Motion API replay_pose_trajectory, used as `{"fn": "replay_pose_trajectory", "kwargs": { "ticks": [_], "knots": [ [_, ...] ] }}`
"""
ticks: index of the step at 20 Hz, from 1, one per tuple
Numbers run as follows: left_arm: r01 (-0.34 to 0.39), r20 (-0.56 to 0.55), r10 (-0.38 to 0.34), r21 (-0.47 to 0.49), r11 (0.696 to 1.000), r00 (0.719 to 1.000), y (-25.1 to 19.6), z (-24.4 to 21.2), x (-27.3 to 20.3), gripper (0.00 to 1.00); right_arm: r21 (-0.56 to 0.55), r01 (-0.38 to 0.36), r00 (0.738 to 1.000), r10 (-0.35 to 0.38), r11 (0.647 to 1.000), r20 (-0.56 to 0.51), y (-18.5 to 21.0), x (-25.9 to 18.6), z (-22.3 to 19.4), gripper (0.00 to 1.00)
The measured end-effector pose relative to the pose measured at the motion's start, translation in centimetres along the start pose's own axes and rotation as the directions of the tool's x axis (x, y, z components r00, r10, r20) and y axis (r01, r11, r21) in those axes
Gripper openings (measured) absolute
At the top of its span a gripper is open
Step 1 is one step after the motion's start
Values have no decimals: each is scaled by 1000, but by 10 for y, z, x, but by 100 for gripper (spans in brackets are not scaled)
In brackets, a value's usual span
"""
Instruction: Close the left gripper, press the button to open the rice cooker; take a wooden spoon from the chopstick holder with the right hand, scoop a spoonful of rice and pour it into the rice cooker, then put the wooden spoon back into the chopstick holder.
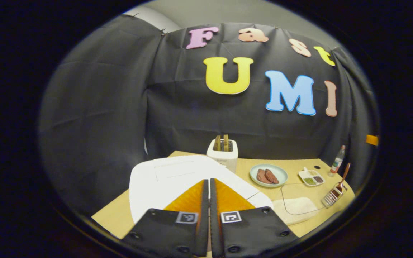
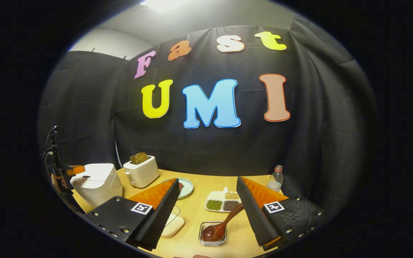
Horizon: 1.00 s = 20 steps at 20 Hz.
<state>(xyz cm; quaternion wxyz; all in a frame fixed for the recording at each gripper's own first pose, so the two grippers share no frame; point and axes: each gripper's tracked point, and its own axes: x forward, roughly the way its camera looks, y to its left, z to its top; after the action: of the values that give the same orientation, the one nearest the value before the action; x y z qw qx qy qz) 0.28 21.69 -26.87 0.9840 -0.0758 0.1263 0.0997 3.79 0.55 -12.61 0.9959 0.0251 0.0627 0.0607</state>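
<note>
The white rice cooker [image 1: 163, 177] stands with its lid down at the table's left. My left gripper [image 1: 209, 182] is shut with nothing between its fingers, its tips right over the lid. From the right gripper view, the left gripper [image 2: 79, 172] reaches onto the rice cooker [image 2: 97, 184] top. The wooden spoon [image 2: 222, 225] leans in the chopstick holder [image 2: 212, 238], bowl down, handle pointing up and right. My right gripper [image 2: 206, 184] is open, above and behind the holder. A clear container of rice [image 1: 296, 204] lies between the cooker and the chopstick holder [image 1: 333, 195].
A white toaster [image 2: 142, 171] with bread stands behind the cooker. A green plate [image 1: 268, 175] holds meat, a divided dish [image 2: 222, 201] holds beans, and a small bottle [image 2: 275, 179] stands at the back right. Black cloth walls close in the table.
</note>
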Motion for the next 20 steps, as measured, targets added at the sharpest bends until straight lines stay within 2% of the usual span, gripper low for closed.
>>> {"fn": "replay_pose_trajectory", "kwargs": {
  "ticks": [1,2,3,6,7,12,14,15,18,20],
  "knots": [
    [28,-15,-29,-32,999,999,-1,-5,0,7,5,0,1000,0,1000,4,-1,0,0,97],
    [43,-25,-45,-51,998,999,-3,-10,-2,12,7,3,1000,-3,1000,6,-3,0,1,97],
    [51,-25,-52,-51,997,998,-3,-12,-2,7,9,8,1000,-8,1000,6,-4,1,0,97],
    [62,-42,-63,-28,998,997,-5,-23,1,10,23,3,1000,-3,1000,-12,-2,4,-6,97],
    [66,-58,-67,-25,998,996,-6,-29,4,7,23,0,1000,0,1000,-18,-1,4,-8,97],
    [40,-80,-40,-1,999,996,-7,-34,8,8,20,-5,1000,5,1000,-25,1,6,-13,98],
    [28,-31,-27,29,999,999,-7,-13,2,10,11,-2,1000,3,1000,-25,0,6,-13,97],
    [22,27,-23,40,999,999,-9,6,0,7,5,2,1000,-2,1000,-25,-2,7,-13,97],
    [14,212,-33,91,996,977,-28,74,-36,72,3,3,1000,-3,1000,-29,-1,9,-15,97],
    [64,226,-82,83,994,971,-51,86,-51,86,-1,2,1000,-2,1000,-27,0,9,-16,97]
  ]
}}
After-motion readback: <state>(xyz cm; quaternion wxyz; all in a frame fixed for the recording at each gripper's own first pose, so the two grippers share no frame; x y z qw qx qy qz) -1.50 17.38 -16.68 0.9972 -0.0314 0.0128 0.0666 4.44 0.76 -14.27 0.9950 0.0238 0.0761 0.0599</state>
